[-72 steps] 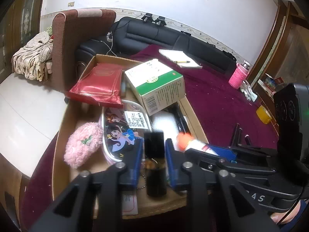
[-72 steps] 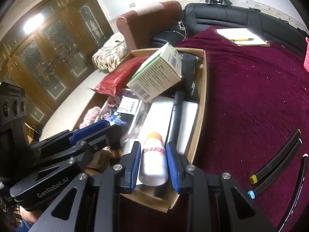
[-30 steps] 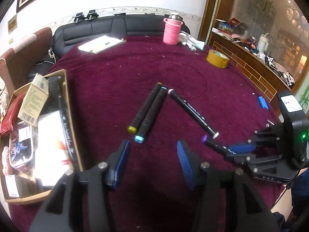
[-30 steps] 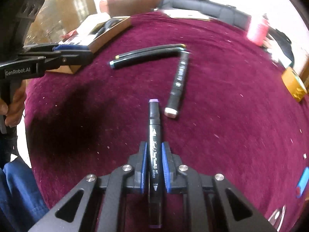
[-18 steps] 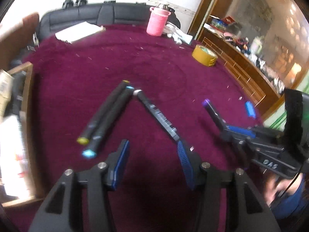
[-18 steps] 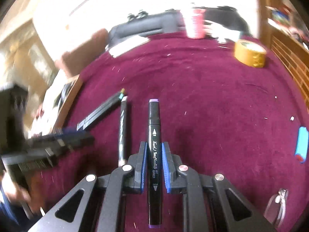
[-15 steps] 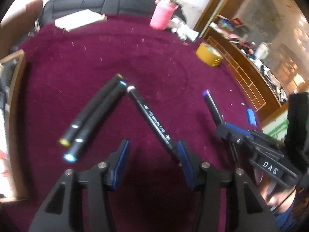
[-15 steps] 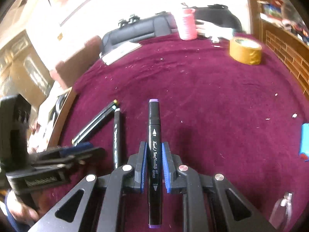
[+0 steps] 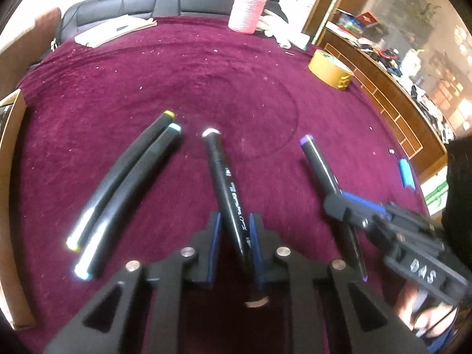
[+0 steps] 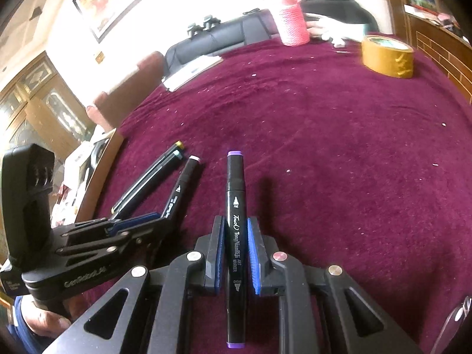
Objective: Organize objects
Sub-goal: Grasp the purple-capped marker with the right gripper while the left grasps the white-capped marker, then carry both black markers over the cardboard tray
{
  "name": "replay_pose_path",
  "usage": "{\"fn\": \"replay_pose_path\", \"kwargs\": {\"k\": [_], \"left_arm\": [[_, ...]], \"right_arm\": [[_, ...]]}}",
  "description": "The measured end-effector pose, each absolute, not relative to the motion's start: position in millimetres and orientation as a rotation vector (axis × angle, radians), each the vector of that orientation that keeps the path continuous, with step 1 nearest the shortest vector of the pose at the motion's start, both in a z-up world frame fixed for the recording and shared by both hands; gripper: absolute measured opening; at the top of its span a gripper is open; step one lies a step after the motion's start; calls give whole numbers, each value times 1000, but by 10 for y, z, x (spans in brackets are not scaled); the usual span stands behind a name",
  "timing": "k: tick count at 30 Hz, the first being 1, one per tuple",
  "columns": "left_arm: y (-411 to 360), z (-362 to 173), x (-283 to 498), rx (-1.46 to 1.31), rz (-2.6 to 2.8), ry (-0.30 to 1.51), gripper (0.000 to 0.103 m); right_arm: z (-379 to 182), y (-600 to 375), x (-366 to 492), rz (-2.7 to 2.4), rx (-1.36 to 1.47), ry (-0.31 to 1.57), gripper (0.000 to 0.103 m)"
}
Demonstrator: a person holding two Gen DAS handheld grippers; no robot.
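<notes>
Several black markers lie on a dark red tablecloth (image 9: 206, 82). My left gripper (image 9: 234, 230) has its jaws around a white-capped marker (image 9: 224, 183), which lies between the pads; it is also seen in the right wrist view (image 10: 183, 185). My right gripper (image 10: 234, 236) is shut on a purple-capped marker (image 10: 235, 206), which points forward; in the left wrist view this marker (image 9: 318, 162) sticks out of the right gripper (image 9: 336, 197). A yellow-capped marker (image 9: 124, 174) and a cyan-capped marker (image 9: 132, 197) lie side by side left of the left gripper.
A cardboard box (image 9: 8, 177) of items stands at the table's left edge. A roll of brown tape (image 9: 330, 69), a pink cup (image 9: 246, 10) and a notebook (image 9: 115, 29) sit further back. A small blue object (image 9: 406, 173) lies at the right edge.
Both grippers left the box and came over the markers. The right gripper took hold of the purple-capped marker. The left gripper moved onto the white-capped marker and its jaws narrowed around it.
</notes>
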State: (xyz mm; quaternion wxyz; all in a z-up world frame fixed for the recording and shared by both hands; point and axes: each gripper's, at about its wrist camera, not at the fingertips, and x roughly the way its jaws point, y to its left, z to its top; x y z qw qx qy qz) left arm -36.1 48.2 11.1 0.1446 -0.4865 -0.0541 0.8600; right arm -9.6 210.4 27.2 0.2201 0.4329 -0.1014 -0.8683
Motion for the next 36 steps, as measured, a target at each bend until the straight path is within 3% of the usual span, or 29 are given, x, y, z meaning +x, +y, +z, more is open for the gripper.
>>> {"fn": "replay_pose_path", "kwargs": {"k": [13, 25, 36], "left_arm": [[316, 191, -52, -1338, 2499, -136, 17], [556, 73, -251, -1372, 2542, 11, 17], [327, 239, -43, -1266, 2575, -99, 15]], "right_arm": [[233, 1972, -33, -2382, 1196, -214, 16], [161, 1913, -39, -2377, 1229, -144, 17], [250, 1981, -15, -2393, 1163, -204, 17]]}}
